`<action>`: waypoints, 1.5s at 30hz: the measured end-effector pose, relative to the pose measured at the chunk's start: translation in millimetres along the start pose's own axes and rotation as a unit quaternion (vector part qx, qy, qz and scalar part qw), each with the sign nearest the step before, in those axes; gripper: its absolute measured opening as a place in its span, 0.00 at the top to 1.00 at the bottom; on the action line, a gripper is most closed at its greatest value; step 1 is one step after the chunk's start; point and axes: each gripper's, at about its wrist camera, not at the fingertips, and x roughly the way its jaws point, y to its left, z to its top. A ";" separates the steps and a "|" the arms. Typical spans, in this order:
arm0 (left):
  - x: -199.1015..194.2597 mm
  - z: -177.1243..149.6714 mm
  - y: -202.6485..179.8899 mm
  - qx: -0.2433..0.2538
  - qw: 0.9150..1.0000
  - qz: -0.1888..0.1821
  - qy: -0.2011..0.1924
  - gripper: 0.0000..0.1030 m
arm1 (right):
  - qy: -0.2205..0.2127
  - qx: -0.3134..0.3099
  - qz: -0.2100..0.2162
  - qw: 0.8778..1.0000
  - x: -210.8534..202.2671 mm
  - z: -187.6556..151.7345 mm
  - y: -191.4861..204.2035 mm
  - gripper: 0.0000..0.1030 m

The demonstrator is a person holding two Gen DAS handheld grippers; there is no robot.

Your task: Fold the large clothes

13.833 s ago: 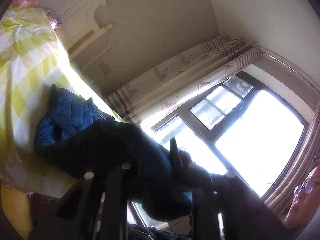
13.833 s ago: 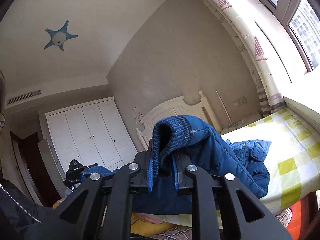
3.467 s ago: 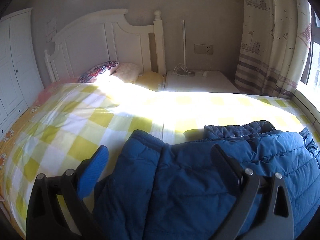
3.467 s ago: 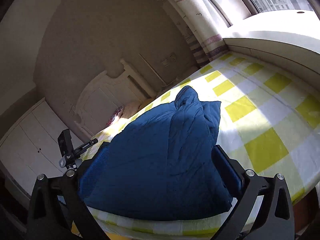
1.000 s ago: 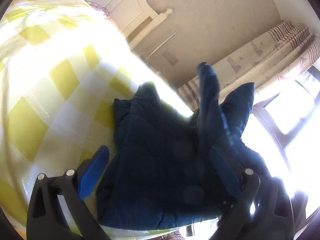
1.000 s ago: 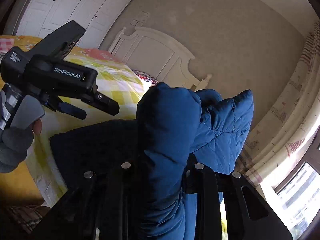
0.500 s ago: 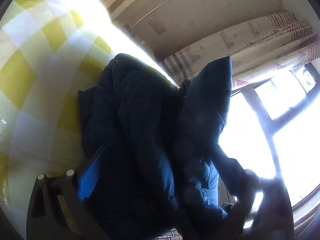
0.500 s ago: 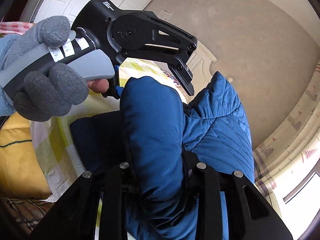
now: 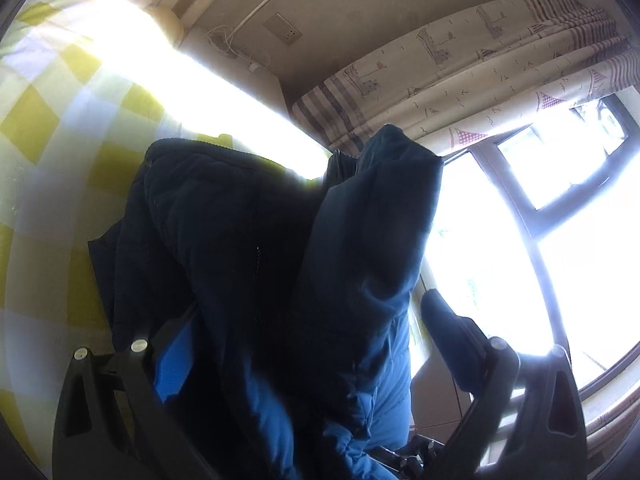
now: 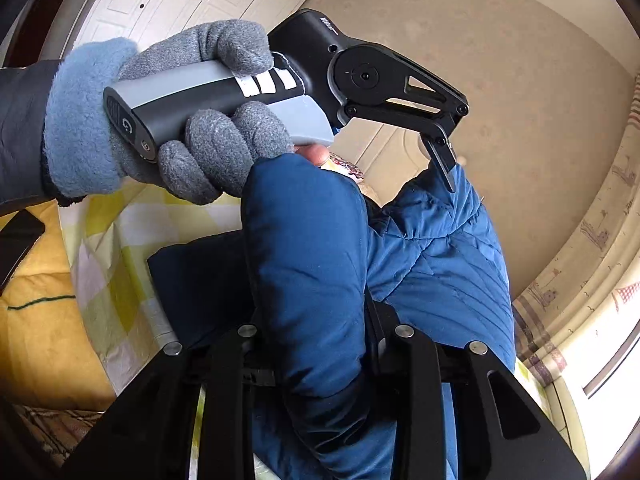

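A blue quilted jacket [image 9: 256, 256] lies bunched on the yellow checked bed cover [image 9: 44, 128]. My right gripper [image 10: 308, 316] is shut on a thick fold of the jacket [image 10: 308, 240] and holds it up off the bed. My left gripper [image 9: 308, 344] is open, its jaws wide apart around the raised fold. In the right wrist view the left gripper [image 10: 444, 168] sits above the jacket, held by a grey gloved hand [image 10: 200, 136], with its fingertip [image 10: 442, 160] against the fabric.
A white headboard [image 10: 392, 152] and white wardrobe doors [image 10: 180, 0] stand behind the bed. A patterned curtain [image 9: 460, 76] and a bright window [image 9: 560, 220] are on the right. A bedside table with a wall socket [image 9: 282, 32] is beyond the bed.
The left gripper has come closer over the raised fold, its jaws now either side of it. The right gripper still holds the fold up.
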 end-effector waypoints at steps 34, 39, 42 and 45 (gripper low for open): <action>-11.9 -22.6 -67.5 0.092 0.989 0.104 -0.059 0.80 | 0.121 0.225 -0.048 0.966 -26.4 -129.7 -76.9 0.27; -42.5 -31.9 -70.1 0.132 0.980 0.117 -0.088 0.82 | 0.134 0.209 -0.058 0.967 -24.8 -131.4 -71.8 0.27; -31.2 -30.6 6.5 0.081 0.988 0.116 -0.064 0.81 | 0.135 0.202 -0.063 0.968 -23.6 -129.9 -68.7 0.27; -43.6 -41.2 52.1 0.030 0.996 0.028 -0.082 0.79 | 0.138 0.198 -0.063 0.968 -20.8 -128.7 -70.0 0.27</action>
